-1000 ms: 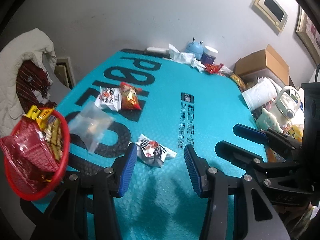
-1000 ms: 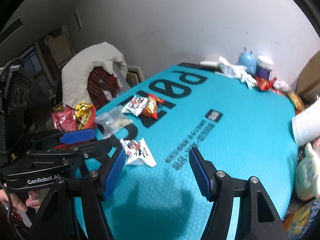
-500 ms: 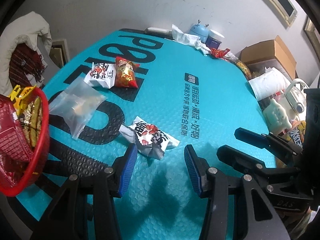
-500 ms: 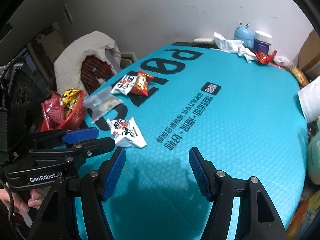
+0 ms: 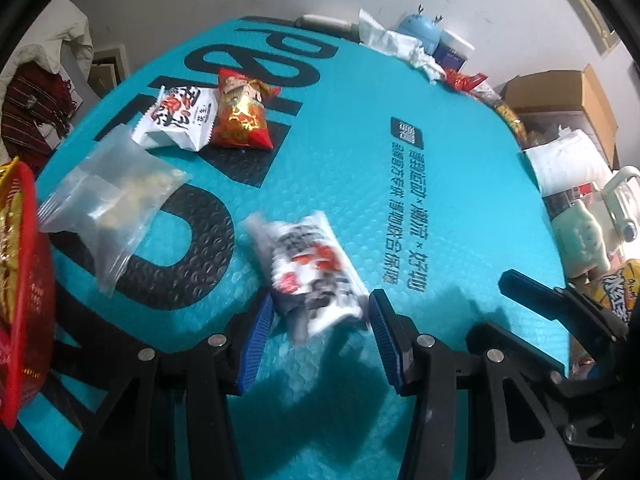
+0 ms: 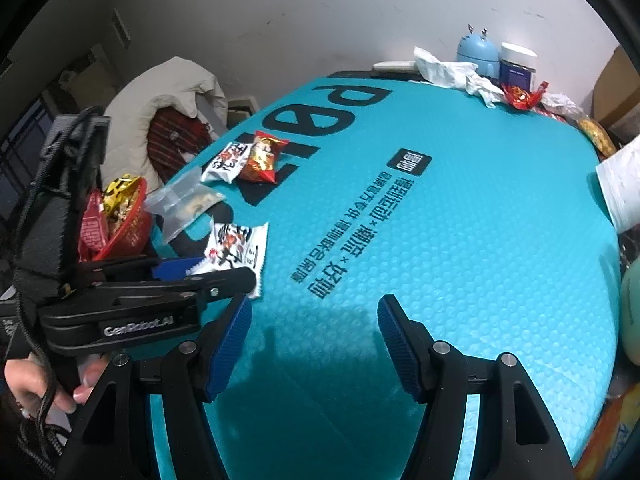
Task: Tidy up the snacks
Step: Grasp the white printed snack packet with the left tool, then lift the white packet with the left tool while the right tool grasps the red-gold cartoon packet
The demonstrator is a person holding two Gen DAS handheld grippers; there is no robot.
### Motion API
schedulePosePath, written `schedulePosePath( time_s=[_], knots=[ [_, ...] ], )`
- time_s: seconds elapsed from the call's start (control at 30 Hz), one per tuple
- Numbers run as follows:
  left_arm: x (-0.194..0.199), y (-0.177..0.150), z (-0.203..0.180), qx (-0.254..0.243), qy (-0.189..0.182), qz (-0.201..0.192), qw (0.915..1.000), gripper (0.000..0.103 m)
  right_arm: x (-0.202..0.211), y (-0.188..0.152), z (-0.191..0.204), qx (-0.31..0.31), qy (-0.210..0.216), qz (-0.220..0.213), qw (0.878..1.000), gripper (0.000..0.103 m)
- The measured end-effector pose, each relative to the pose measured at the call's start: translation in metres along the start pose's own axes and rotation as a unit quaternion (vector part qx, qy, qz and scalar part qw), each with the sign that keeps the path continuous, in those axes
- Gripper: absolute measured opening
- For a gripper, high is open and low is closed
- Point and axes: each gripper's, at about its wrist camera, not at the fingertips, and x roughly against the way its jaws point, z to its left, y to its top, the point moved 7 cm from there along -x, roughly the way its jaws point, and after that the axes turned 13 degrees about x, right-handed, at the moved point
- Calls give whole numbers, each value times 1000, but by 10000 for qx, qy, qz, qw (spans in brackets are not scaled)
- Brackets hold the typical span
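Left wrist: my left gripper [image 5: 320, 320] stands apart around the white snack packet [image 5: 312, 276] near the desk's [image 5: 460, 208] left edge; I should settle lower before squeezing. Right wrist: my right gripper [image 6: 314, 340] gapes, empty, clear of the red basket [image 6: 128, 232].

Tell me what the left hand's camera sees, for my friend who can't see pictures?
The left gripper hangs open just above a white snack packet on a teal mat, the packet lying between its blue fingers. Further off lie a clear bag, another white packet and a red packet, with a red basket at the left edge.
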Motion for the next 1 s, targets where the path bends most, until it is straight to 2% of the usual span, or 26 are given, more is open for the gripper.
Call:
schedulePosePath(
  time_s=[0.47, 0.57, 0.6, 0.8, 1.0],
  knots=[
    [-13, 12, -13, -590, 549, -107, 9967, 48, 7, -7, -5, -152, -314, -41, 9994, 66],
    [-10, 13, -10, -404, 334, -277, 9982, 47, 9, -8, -6, -219, -300, -67, 9993, 66],
    [-10, 12, -10, -414, 337, -323, 9981, 35, 9, -8, -6, -226, -302, -79, 9993, 66],
    [-5, 8, -10, -530, 195, -362, 9977, 31, 10, -10, -1, -176, -283, -102, 9994, 66],
    [14, 2, -9, -528, 28, -519, 9973, 31, 14, -8, 4, -118, -265, -133, 9995, 66]
  ],
)
